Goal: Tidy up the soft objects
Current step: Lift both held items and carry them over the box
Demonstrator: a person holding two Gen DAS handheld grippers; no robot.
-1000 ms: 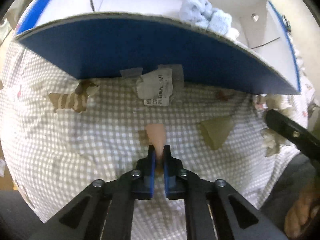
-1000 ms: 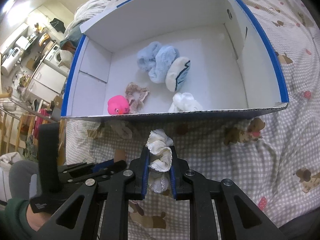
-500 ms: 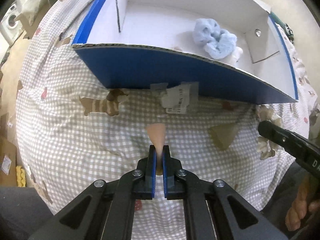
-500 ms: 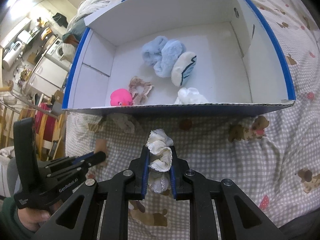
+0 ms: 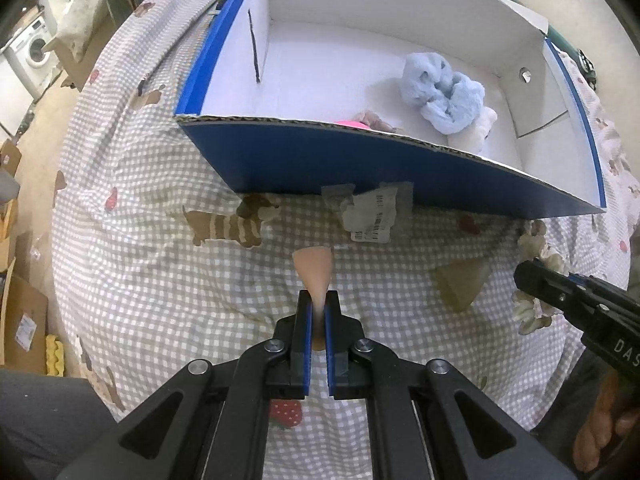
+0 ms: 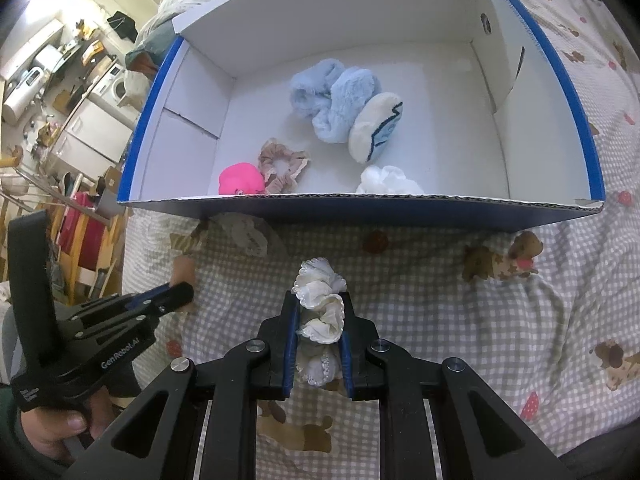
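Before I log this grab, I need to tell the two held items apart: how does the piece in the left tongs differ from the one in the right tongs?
The peach sponge wedge in the left tongs is smooth and plain; the cream scrunchie in the right tongs is ruffled with lacy edges. The wedge is squeezed thin, so those jaws nearly meet; the scrunchie keeps its jaws wider apart. Both are soft, pale, and held outside the blue box.

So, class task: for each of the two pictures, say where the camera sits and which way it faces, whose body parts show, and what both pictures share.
Left wrist: rides the left hand-held gripper, facing steeply down at the checked bedspread and blue box; its jaws pinch a peach sponge; fingers show bottom right.
Right wrist: rides the right hand-held gripper, clamping a cream scrunchie; a hand shows bottom left.
Shared: box, bedspread, blue fluffy item, each other's gripper.
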